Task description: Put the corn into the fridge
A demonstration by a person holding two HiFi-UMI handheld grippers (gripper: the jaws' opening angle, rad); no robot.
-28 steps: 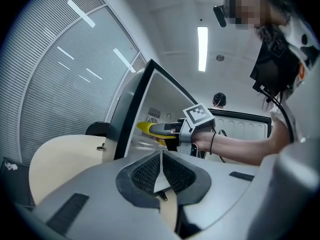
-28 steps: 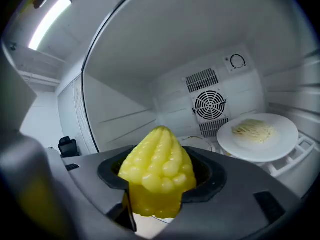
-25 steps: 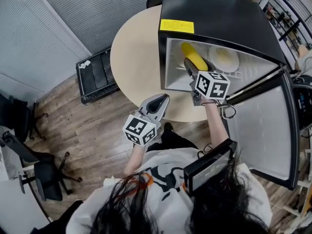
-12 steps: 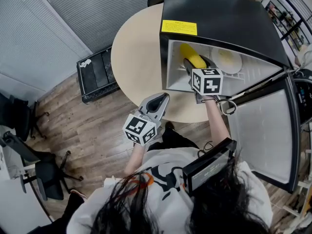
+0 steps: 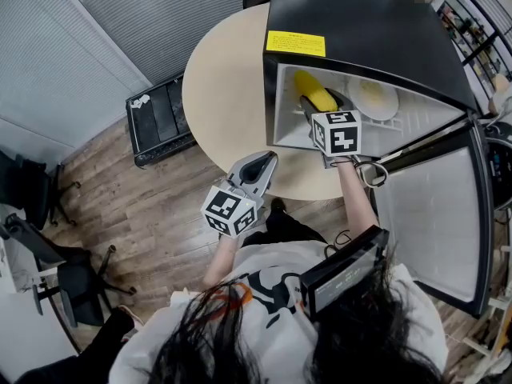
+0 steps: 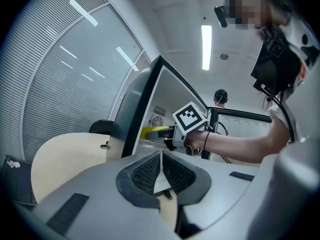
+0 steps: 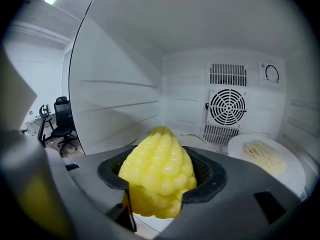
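We look steeply down over our own dark hair. At far left, black office chairs (image 5: pixel 48 274) stand on a wood floor, below grey blinds. Next comes a black case (image 5: pixel 160 122) on the floor, just beside a round beige table (image 5: pixel 220 78).

Our left gripper (image 5: pixel 260 166) hangs over the table's near edge. Its jaws are pressed together with nothing between them, as the left gripper view (image 6: pixel 161 156) shows. Its cube carries black-and-white square markers.

A black fridge (image 5: pixel 360 22) sits on the table. A yellow label (image 5: pixel 295 43) sticks on its top near the front edge; its print is too small to read.

The corn (image 5: pixel 314 91) is inside the fridge, on the left side near the white wall. Our right gripper (image 5: pixel 310 109) reaches in through the opening and has it clamped. In the right gripper view, the jaws (image 7: pixel 159 181) close on the lower part of the yellow cob (image 7: pixel 159 166), whose tip points at the back wall. We cannot tell whether the cob touches the fridge floor.

Right of the corn, a white plate (image 5: pixel 388 106) of pale noodles lies on the fridge floor. Behind it, the back wall has a round fan grille (image 7: pixel 227 106) and a small dial (image 7: pixel 271 73); no writing shows there.

At far right, the fridge door (image 5: pixel 428 214) stands wide open, its white inner side facing us.
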